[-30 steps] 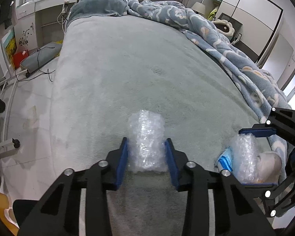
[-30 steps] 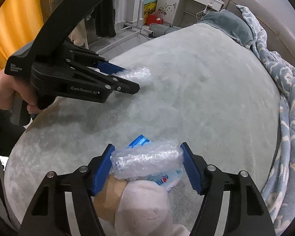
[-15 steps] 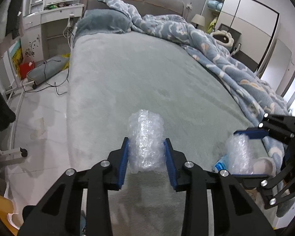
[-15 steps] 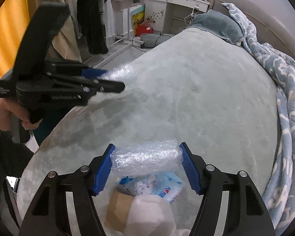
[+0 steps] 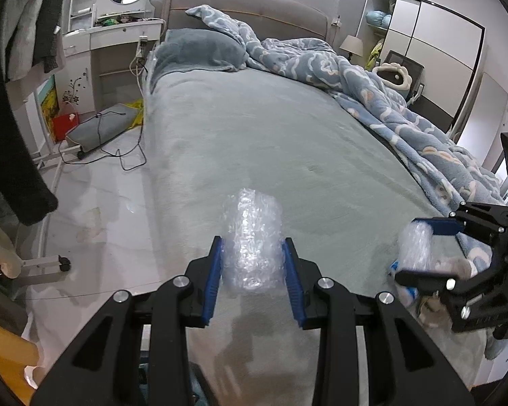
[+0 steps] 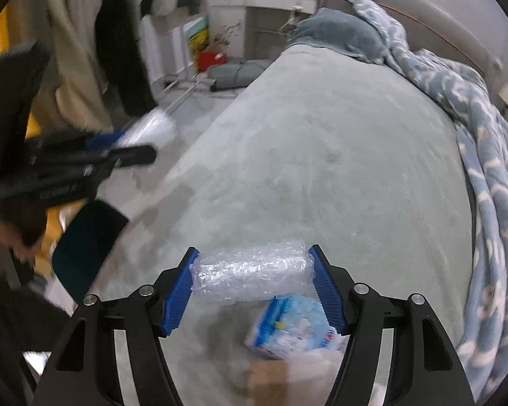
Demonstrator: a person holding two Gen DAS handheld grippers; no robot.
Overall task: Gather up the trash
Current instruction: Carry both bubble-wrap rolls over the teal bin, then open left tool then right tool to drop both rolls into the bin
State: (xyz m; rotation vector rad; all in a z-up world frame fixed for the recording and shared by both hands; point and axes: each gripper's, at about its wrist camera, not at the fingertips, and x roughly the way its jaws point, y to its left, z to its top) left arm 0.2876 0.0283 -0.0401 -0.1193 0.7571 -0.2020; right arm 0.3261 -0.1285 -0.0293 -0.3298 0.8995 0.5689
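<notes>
**Both bubble-wrap wads lifted higher off the bed**

On the left, the left gripper (image 5: 252,270) clamps an upright wad of bubble wrap (image 5: 252,242) between its blue fingers (image 5: 212,284), which press on both its sides. A second ago this wad hung low over the grey bedspread (image 5: 288,142); now it sits higher and further back toward the foot of the bed, so more of the tiled floor (image 5: 94,196), the grey cushion with its black cable (image 5: 101,128) and the white dresser (image 5: 115,34) come into sight. In the right wrist view the same gripper (image 6: 132,145) is blurred at the left edge, with its wad (image 6: 152,128) now out beyond the bed's edge, over the floor, where earlier it was above the bedspread.

To the right, the right gripper (image 6: 252,284) grips a second bubble wrap roll (image 6: 252,275) lying crosswise, its fingers (image 6: 179,287) set fairly wide and touching both ends. It has risen too: the blue-and-white packet (image 6: 294,331) that was just under the roll now lies clear below it on the bedspread (image 6: 321,135), beside a brown cardboard piece (image 6: 271,382) and something white, too blurred to name. The blue cloud-pattern blanket (image 6: 484,169) is heaped along the bed's right side.
</notes>
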